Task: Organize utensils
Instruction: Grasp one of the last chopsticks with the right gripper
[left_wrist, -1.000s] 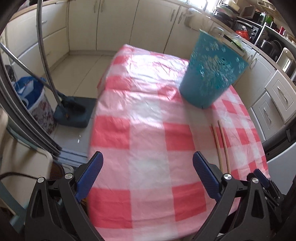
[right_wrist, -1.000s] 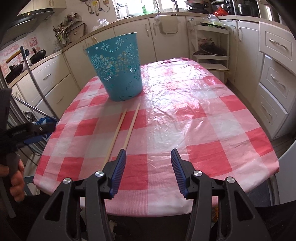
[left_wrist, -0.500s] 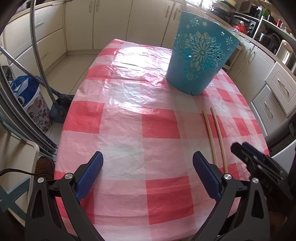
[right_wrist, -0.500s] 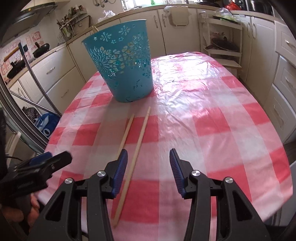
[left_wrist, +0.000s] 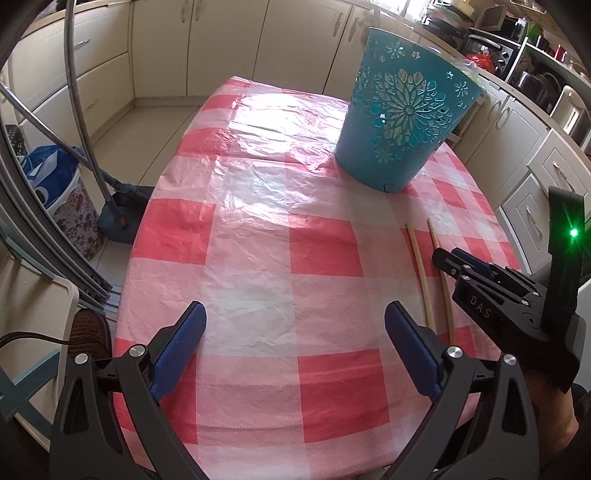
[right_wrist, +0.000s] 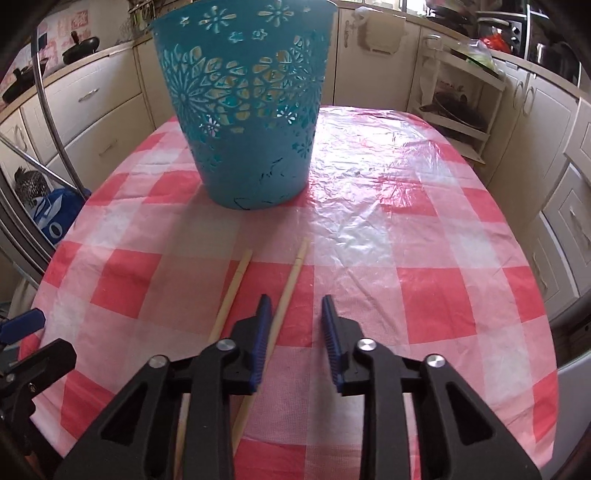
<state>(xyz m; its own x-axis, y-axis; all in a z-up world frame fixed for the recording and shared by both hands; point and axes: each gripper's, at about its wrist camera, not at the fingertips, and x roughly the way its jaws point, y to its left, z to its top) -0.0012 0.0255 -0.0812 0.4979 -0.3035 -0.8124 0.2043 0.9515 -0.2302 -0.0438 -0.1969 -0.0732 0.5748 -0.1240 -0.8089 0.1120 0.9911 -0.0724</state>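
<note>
Two wooden chopsticks (right_wrist: 291, 277) lie side by side on the red-and-white checked tablecloth (right_wrist: 424, 295), pointing toward a teal cut-out basket (right_wrist: 247, 110) that stands upright behind them. My right gripper (right_wrist: 293, 314) is open and empty, low over the near half of the right chopstick, which runs under its left finger (right_wrist: 260, 332). In the left wrist view the chopsticks (left_wrist: 421, 273) lie at the right with the basket (left_wrist: 402, 122) beyond them. My left gripper (left_wrist: 295, 325) is wide open and empty over the cloth. The right gripper (left_wrist: 491, 291) shows at its right edge.
Cream kitchen cabinets (right_wrist: 92, 107) ring the table. A metal chair frame (left_wrist: 77, 110) and a blue bag (left_wrist: 51, 173) stand on the floor left of the table. A shelf rack (right_wrist: 461, 110) stands at the far right. Drawers (left_wrist: 535, 206) line the right side.
My right gripper has moved forward and down over the chopsticks, toward the basket, and its jaws have narrowed. My left gripper has drifted slightly, still wide open.
</note>
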